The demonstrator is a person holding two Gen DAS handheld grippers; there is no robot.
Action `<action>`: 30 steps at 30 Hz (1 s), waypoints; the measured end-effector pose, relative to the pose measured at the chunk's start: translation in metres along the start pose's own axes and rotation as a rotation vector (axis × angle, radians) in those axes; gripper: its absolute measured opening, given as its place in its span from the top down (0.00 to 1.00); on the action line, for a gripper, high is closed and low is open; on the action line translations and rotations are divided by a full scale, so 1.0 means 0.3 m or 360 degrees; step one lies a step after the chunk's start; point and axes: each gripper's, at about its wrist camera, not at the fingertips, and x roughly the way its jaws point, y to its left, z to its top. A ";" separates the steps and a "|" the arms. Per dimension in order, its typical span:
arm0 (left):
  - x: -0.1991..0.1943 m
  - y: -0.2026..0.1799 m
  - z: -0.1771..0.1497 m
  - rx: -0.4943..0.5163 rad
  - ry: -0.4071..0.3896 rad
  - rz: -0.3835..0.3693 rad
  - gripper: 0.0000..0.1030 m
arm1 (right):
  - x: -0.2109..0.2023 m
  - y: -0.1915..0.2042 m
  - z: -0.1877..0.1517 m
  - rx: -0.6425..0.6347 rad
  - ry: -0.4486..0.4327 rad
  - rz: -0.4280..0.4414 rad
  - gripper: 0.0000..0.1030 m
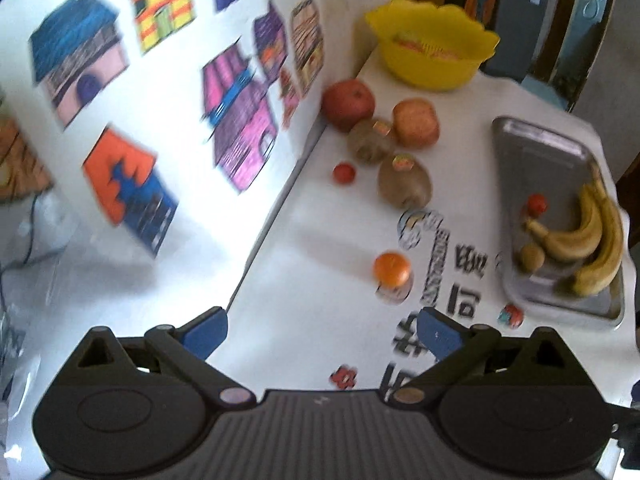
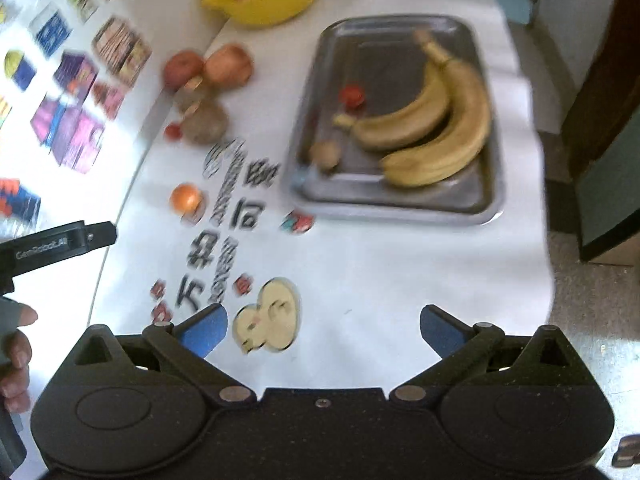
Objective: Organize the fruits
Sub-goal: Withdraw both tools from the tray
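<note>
Here we are above the white table cloth [image 2: 380, 272], and our right gripper [image 2: 323, 330] hangs with its blue pads spread wide and nothing between them. Our left gripper [image 1: 322, 330] shows the same: jaws wide apart, empty, tilted over the printed black lettering. In the right wrist view the left gripper's black body pokes in at the left edge, with the fingers of the hand [image 2: 16, 344] that holds it just below.

Moving out, a small orange fruit [image 1: 392, 268] sits alone on the cloth beside the lettering. Off to the right lies the metal tray [image 2: 400, 32], and on it we see two bananas [image 2: 436, 128] curled side by side, touching. Just beside their stem end sits a small brown kiwi-like fruit [image 2: 325, 154], and a little red tomato [image 2: 352, 96] rests near the inner banana's tip.

Further on, against the wall of coloured house pictures [image 1: 240, 120], we have a loose cluster on the cloth: a brown kiwi [image 1: 405, 184] with a sticker, a second kiwi [image 1: 370, 140] behind it, then a red apple [image 1: 348, 104] and a paler apple [image 1: 416, 122], packed close together. A second small tomato [image 1: 344, 173] lies just left of the cluster.

At the far end stands the yellow bowl [image 1: 432, 48], with something reddish inside that is too blurred to name.
</note>
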 end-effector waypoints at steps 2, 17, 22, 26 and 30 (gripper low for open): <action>0.005 0.015 -0.014 -0.0006 0.0023 0.0007 0.01 | 0.014 0.036 -0.004 -0.0035 0.0032 0.0015 0.01; 0.039 0.078 -0.052 -0.0110 0.0098 0.0001 0.01 | 0.073 0.149 0.078 -0.0164 0.0052 0.0046 0.01; 0.071 0.066 -0.044 -0.0119 0.0095 -0.0018 0.01 | 0.081 0.138 0.133 -0.0135 0.0004 0.0067 0.01; 0.112 0.041 -0.039 -0.0105 0.0063 -0.0047 0.01 | 0.098 0.127 0.188 -0.0132 -0.0071 0.0104 0.01; 0.152 0.008 -0.044 -0.0065 0.0011 -0.0071 0.01 | 0.130 0.131 0.240 -0.0186 -0.0163 0.0138 0.01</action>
